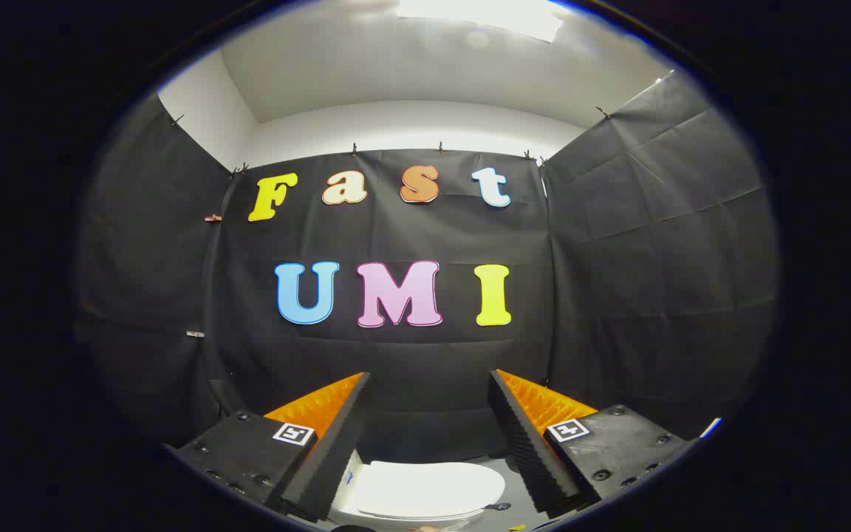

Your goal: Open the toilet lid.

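- Two gripper fingers sit closest, black blocks with ridged inner faces and orange sides, each carrying a small square marker on top; the gripper (429,391) has its jaws spread wide apart, with nothing held between them.
- Below and between the fingers lies the white toilet (366,510), seen from above and a little way off.
- Its toilet lid (429,489) is down, flat over the bowl, a smooth white oval whose near edge curves toward the fingers.
- Neither finger touches the lid; both hang above it, one over each side.
- A small dark fitting (498,507) sits just beside the lid's right edge, on the grey floor (518,491).
- Black cloth (425,355) hangs as the booth's wall straight ahead, pinned along its top by small clips, creased and slightly slack.
- More black cloth panels close in on the left and right, meeting the back panel at the corners.
- Above the cloth a plain white wall (411,125) rises to a white ceiling, where a bright light panel (481,15) glows.
- Open air stands between the fingertips and the back cloth, and the gap between the fingers is wider than the lid seen through it.
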A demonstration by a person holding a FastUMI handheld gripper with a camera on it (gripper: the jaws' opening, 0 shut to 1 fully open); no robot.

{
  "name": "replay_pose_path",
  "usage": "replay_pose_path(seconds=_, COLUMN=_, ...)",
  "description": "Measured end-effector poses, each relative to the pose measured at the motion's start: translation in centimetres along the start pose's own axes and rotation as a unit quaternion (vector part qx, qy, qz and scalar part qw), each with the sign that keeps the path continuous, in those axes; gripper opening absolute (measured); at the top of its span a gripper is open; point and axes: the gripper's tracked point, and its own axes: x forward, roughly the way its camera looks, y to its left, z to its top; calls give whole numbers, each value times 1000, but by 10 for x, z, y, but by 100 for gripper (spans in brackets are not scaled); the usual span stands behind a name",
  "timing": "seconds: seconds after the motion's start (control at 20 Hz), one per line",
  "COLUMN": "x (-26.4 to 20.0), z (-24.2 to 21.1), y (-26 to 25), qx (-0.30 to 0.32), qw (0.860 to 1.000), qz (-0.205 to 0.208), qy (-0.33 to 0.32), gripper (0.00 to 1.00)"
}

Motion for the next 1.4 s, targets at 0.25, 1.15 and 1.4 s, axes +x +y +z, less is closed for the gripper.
replay_pose_path(seconds=0.25, x=1, z=1, y=1, qx=-2, qw=1000, qz=1, qy=2, gripper=98)
replay_pose_path(seconds=1.15, x=6, z=-5, y=-16, qx=12, qw=1000, qz=-14, qy=17, gripper=99)
replay_pose_path(seconds=1.4, x=19, z=-18, y=-38, qx=24, qw=999, qz=-31, qy=23, gripper=99)
